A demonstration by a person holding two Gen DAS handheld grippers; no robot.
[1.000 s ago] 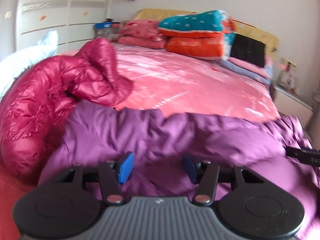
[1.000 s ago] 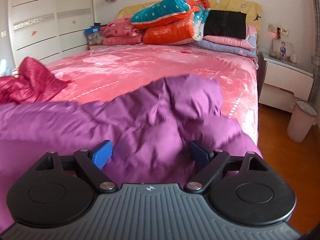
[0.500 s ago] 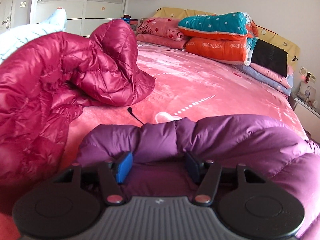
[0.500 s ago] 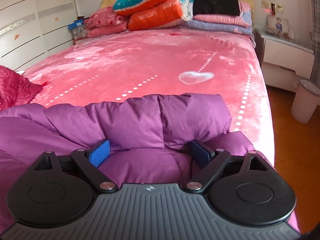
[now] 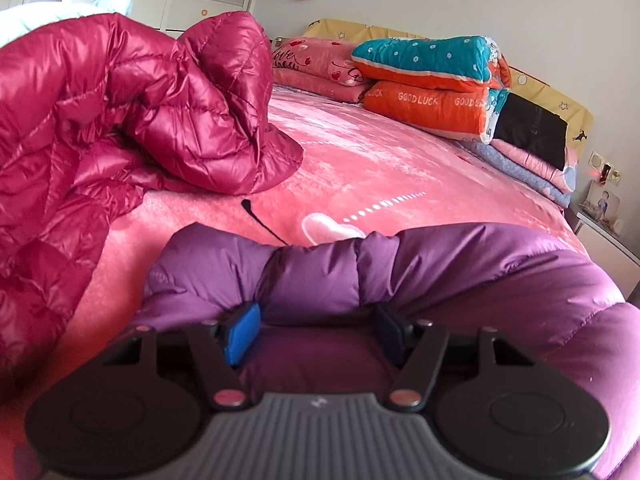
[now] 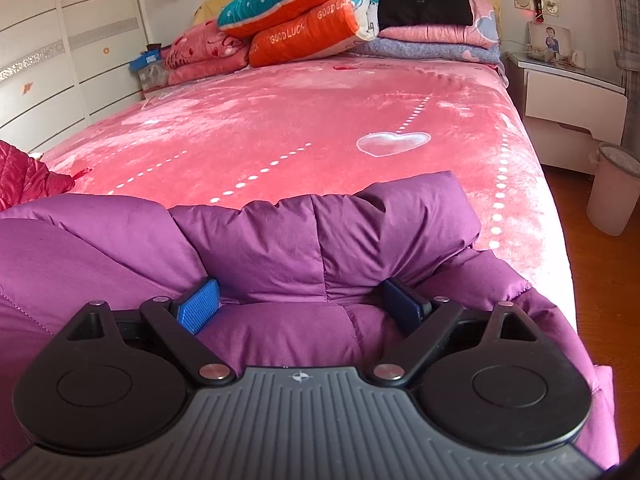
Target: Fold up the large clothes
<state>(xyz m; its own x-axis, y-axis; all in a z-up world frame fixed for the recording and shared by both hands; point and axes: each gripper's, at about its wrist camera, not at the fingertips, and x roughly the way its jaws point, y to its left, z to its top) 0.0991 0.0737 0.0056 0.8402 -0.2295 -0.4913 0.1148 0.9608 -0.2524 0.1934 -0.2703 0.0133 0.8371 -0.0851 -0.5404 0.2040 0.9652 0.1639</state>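
On the near end of a pink bed cover [image 6: 280, 120], a purple down coat [image 6: 320, 240] is laid, its puffed upper fold rising directly ahead of both pairs of tongs. Left gripper [image 5: 316, 330]: the jaws are opening, with a padded roll of the coat bulging between the blue pad [image 5: 242, 332] and the dark pad opposite; whether the pads press on the fabric cannot be told with certainty, though the fabric is seen bunched against both. Right gripper [image 6: 298, 306]: the jaws are set wide, and a thick fold of the same coat is seated between them, the fabric creased in at each pad, so that the fold appears clamped. To the left of the left tongs, a crimson quilted jacket [image 5: 120, 120] is heaped on the cover, well apart from the coat. A thin black cord [image 5: 260, 220] is seen just beyond the coat's fold, ahead of the left tongs. Far ahead of both tongs, folded quilts [image 6: 304, 20] are stacked at the head of the bed. To the right of the right tongs, a white nightstand [image 6: 572, 96] and a pale bin [image 6: 612, 188] are seen on the floor.
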